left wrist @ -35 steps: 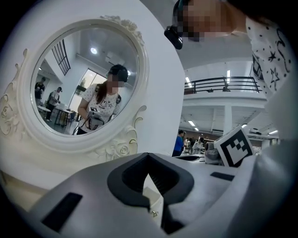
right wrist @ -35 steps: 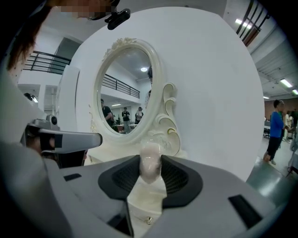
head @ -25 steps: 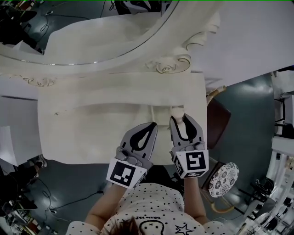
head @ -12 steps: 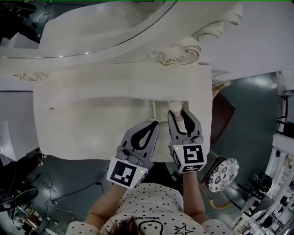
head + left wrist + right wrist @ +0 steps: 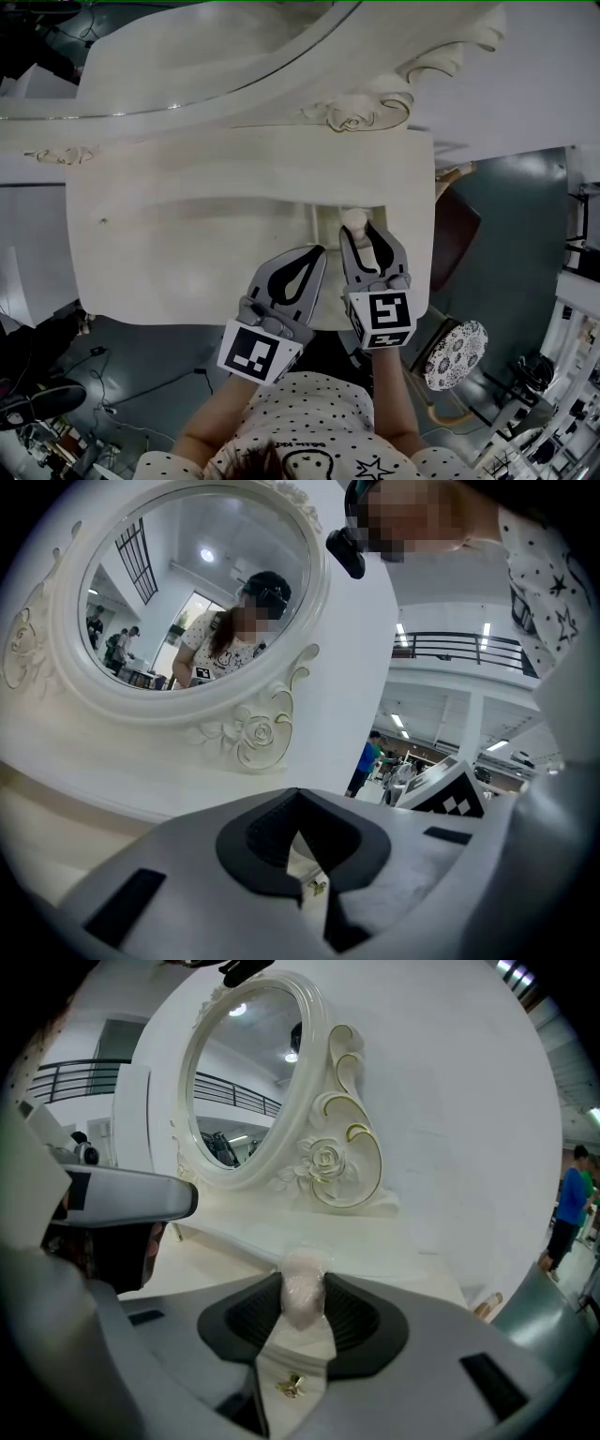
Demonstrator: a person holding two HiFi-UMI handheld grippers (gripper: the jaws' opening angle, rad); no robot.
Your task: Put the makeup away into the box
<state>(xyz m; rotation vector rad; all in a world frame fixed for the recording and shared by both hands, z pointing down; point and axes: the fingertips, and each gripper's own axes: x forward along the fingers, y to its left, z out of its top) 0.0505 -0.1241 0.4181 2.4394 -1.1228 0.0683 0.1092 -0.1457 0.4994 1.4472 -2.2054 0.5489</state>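
A pale pink egg-shaped makeup sponge (image 5: 302, 1297) in clear wrap sits between the tips of my right gripper (image 5: 303, 1283), whose pads press on it. In the head view the sponge (image 5: 353, 219) hangs low over the right front part of the cream dressing table (image 5: 187, 234), with the right gripper (image 5: 364, 234) behind it. My left gripper (image 5: 314, 253) rests just left of it, shut with nothing in it; in its own view the left gripper's tips (image 5: 298, 803) meet. No box shows in any view.
An oval mirror (image 5: 248, 1082) in a carved white frame stands at the back of the table. A small gold knob (image 5: 293, 1387) shows below the jaws. A brown chair (image 5: 452, 239) and a patterned round stool (image 5: 457, 354) stand to the table's right.
My right gripper has sunk a little toward the tabletop with the sponge still in it. The left gripper has stayed in place.
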